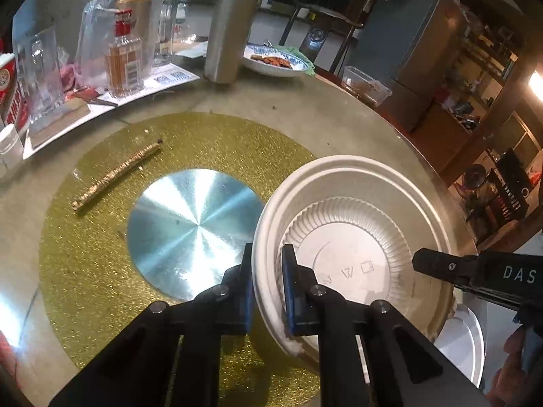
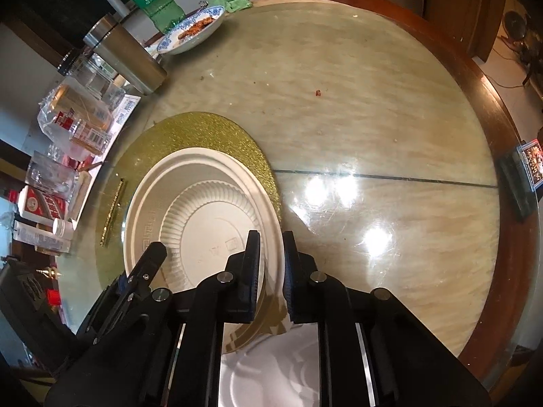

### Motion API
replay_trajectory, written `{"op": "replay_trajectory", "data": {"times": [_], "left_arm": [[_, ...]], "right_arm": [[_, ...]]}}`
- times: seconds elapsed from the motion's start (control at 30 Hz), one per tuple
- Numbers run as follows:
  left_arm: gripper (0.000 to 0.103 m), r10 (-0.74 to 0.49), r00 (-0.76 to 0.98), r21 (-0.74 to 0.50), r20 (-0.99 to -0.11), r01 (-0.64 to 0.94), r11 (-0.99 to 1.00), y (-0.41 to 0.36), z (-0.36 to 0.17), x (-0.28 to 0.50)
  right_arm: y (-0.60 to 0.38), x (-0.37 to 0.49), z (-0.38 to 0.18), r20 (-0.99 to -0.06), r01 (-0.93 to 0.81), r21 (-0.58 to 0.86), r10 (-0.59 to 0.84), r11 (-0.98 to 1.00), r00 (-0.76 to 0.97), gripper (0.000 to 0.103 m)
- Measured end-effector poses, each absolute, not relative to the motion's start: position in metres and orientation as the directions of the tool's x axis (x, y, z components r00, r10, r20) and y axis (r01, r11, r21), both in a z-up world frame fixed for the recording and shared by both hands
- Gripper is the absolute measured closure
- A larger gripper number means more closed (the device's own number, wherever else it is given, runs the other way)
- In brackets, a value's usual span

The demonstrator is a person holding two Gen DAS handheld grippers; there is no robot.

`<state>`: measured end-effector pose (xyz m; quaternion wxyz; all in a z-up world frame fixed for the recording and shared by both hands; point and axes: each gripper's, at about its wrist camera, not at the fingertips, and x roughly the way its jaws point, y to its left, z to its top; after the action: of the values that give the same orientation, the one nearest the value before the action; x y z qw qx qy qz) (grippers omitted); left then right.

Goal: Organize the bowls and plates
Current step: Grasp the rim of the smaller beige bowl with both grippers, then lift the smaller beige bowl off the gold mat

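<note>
A white disposable plate [image 1: 356, 237] with a ribbed inner well is tilted over the gold round mat [image 1: 85, 237]. My left gripper [image 1: 268, 251] is shut on the plate's near left rim, one finger inside and one outside. My right gripper [image 2: 271, 237] is shut on the opposite rim of the same plate [image 2: 203, 210]. Each gripper shows in the other's view: the right gripper [image 1: 441, 268] at the plate's right edge, the left gripper [image 2: 149, 264] at its lower left. A second white plate [image 2: 271, 366] lies under the held one, partly hidden.
A silver disc [image 1: 193, 234] lies in the mat's middle and a gold stick [image 1: 115, 173] on its left. A steel tumbler [image 1: 230, 30], a blue-patterned dish with food [image 1: 275, 61], bottles and glasses stand at the back. The wooden table edge [image 2: 502, 129] curves on the right.
</note>
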<state>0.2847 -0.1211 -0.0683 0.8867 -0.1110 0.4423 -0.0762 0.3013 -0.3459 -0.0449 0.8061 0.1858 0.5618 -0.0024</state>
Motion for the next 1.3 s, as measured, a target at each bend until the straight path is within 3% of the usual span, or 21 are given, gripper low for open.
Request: {"op": "replay_trajectory", "data": {"times": [0.4, 1.3], "left_arm": [[0.092, -0.167, 0.715, -0.218, -0.678, 0.021, 0.976, -0.104, -0.025, 0.274], [0.092, -0.146, 0.788, -0.197, -0.597, 0.033, 0.98, -0.101, 0.003, 0.255]], "right_arm": [[-0.325, 0.29, -0.015, -0.855, 0.161, 0.349, 0.243, 0.923, 0.459, 0.093], [-0.317, 0.268, 0.014, -0.807, 0.134, 0.359, 0.235, 0.924, 0.542, 0.093]]}}
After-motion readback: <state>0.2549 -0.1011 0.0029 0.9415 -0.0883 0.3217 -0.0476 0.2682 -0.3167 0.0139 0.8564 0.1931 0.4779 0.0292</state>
